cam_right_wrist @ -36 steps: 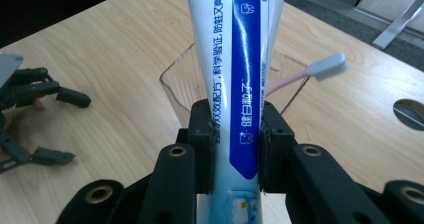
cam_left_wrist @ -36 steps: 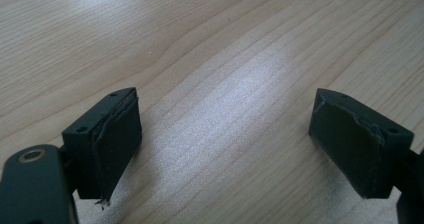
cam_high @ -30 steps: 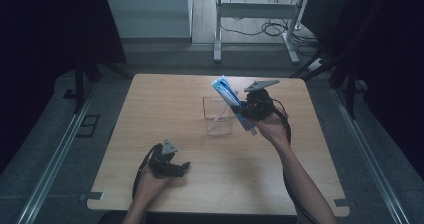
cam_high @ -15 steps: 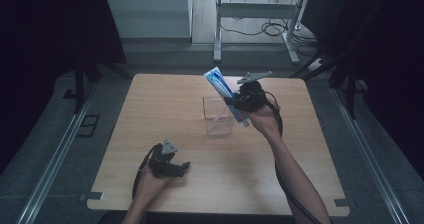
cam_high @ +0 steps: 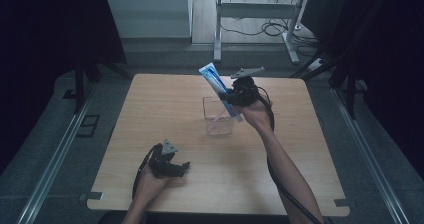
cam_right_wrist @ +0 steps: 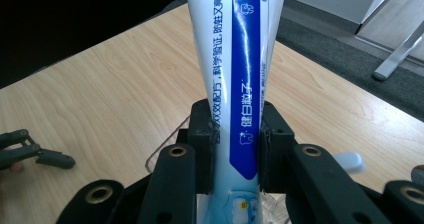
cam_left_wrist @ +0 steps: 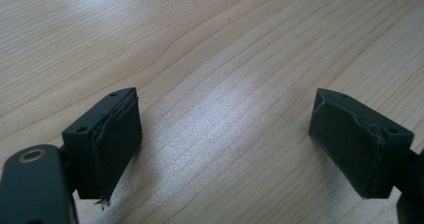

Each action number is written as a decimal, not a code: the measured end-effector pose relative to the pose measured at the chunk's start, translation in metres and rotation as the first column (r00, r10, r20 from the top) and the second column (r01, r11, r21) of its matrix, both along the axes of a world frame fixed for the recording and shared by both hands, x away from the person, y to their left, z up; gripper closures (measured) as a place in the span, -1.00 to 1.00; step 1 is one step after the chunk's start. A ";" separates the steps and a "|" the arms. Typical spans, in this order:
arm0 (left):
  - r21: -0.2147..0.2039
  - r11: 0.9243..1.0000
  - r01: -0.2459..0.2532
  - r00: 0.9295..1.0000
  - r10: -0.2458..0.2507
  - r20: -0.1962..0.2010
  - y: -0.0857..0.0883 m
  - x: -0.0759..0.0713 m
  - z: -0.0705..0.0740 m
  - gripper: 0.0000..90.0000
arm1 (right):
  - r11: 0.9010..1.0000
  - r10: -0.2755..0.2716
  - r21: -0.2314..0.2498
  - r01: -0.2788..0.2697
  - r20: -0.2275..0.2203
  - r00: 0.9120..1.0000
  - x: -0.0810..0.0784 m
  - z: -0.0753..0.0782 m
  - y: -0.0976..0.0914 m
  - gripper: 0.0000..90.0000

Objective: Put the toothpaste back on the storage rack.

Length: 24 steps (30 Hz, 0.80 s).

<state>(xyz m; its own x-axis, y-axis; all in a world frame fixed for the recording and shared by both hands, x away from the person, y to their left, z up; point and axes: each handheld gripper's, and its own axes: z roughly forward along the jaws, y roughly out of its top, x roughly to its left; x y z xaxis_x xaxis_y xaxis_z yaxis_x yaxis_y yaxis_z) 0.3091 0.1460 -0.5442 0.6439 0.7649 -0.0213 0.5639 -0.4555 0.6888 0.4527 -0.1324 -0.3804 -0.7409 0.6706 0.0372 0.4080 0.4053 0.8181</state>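
From the high view the whole wooden table (cam_high: pixel 165 104) is laid out, with a clear square container (cam_high: pixel 218 116) near its middle and the toothpaste tube (cam_high: pixel 218 86) held above that container's 1 o'clock corner; the right gripper view instead brings the tube (cam_right_wrist: pixel 240 84) close enough to read blue Chinese lettering running along it, which the high view cannot resolve, and it catches the far-off left gripper (cam_right_wrist: pixel 30 151) at its 9 o'clock edge and part of the container's rim (cam_right_wrist: pixel 165 149) below the jaws. The tube is white with a broad dark-blue band down its length, flattened and wider toward its far end, tilted in the high view toward 11 o'clock. The right gripper (cam_high: pixel 233 97) pinches it across its narrower lower part, 1 pad pressed on each side with the jaws drawn in tight against it. The left gripper (cam_high: pixel 172 165) rests low at the table's 7 o'clock region; the left gripper view shows its 2 jaws spread wide apart over bare wood grain (cam_left_wrist: pixel 220 74), holding nothing.
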 end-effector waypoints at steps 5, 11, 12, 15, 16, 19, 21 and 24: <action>0.001 1.000 0.000 1.000 0.000 0.000 0.000 0.000 0.000 -0.70 | 1.000 -0.001 0.005 0.001 0.001 1.000 0.006 -0.001 0.006 0.61; 0.001 1.000 0.000 1.000 0.000 0.000 0.000 0.000 0.000 -0.70 | 1.000 -0.009 0.012 0.009 -0.001 1.000 0.013 -0.004 0.012 0.61; 0.002 1.000 0.001 1.000 -0.001 0.000 0.000 0.000 0.000 -0.70 | 1.000 -0.011 0.015 0.011 0.001 1.000 0.014 -0.005 0.013 0.61; 0.002 1.000 0.001 1.000 -0.001 0.000 0.000 0.000 0.000 -0.70 | 1.000 -0.017 0.022 0.017 0.000 1.000 0.017 -0.005 0.016 0.61; 0.002 1.000 0.001 1.000 -0.001 0.000 0.000 0.000 0.000 -0.70 | 1.000 -0.018 0.020 0.018 0.003 1.000 0.018 -0.006 0.017 0.61; 0.002 1.000 0.001 1.000 -0.001 0.000 0.000 0.000 0.000 -0.70 | 1.000 -0.021 0.022 0.021 0.008 1.000 0.021 -0.006 0.021 0.61; 0.003 1.000 0.001 1.000 -0.001 0.000 0.000 0.000 0.000 -0.70 | 0.999 -0.022 0.025 0.021 0.008 1.000 0.023 -0.007 0.023 0.61; 0.003 1.000 0.002 1.000 -0.002 -0.001 0.000 0.000 0.000 -0.70 | 1.000 -0.017 0.024 0.017 0.012 1.000 0.026 -0.009 0.026 0.61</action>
<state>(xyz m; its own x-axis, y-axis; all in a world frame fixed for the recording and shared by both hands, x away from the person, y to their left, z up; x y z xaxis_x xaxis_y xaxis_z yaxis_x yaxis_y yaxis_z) 0.3092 0.1462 -0.5441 0.6457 0.7633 -0.0195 0.5634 -0.4591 0.6869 0.4783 -0.1062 -0.3897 -0.7298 0.6822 0.0446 0.4045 0.3783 0.8326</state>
